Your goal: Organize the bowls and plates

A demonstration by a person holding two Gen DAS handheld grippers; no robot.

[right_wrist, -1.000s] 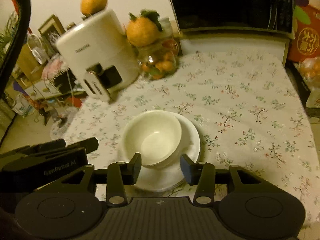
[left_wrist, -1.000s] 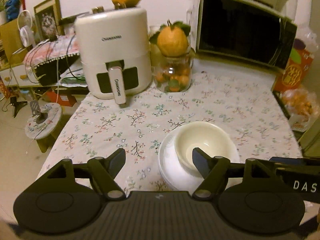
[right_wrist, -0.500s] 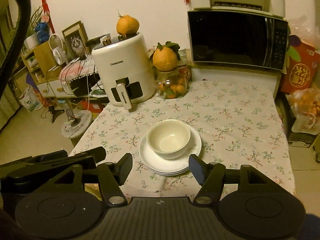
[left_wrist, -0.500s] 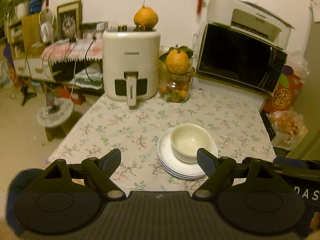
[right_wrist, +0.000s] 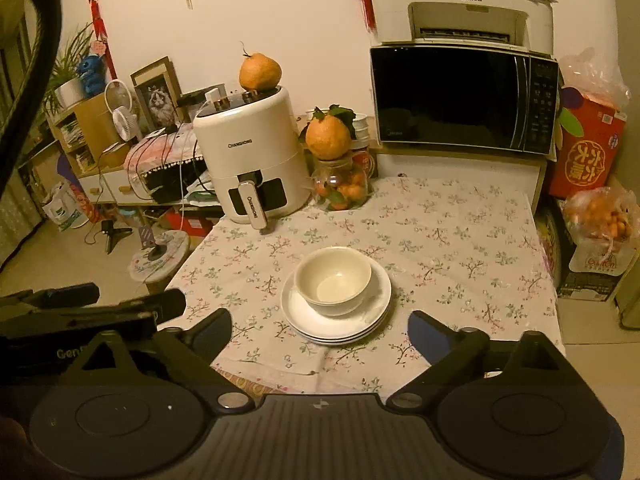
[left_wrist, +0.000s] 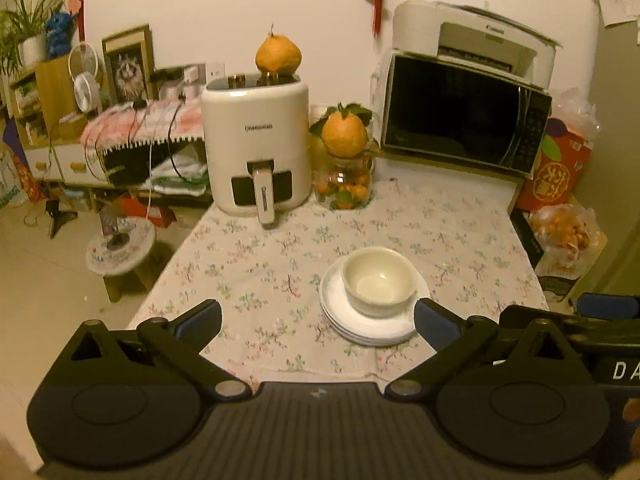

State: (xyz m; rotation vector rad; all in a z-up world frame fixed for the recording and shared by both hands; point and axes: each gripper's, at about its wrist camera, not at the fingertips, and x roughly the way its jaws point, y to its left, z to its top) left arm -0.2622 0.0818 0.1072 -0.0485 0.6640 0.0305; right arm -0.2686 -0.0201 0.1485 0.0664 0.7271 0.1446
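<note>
Pulled back and up from the cream bowl (right_wrist: 333, 280) on stacked white plates (right_wrist: 336, 320). Left gripper (left_wrist: 318, 320) and right gripper (right_wrist: 320, 330) just spread wide, released, nothing between the jaws.

Bowl (right_wrist: 333, 280) on stacked plates (right_wrist: 336, 326) mid-table, air fryer (right_wrist: 250, 156) behind left, microwave (right_wrist: 464, 98) behind right, printer (right_wrist: 464, 14) atop it
</note>
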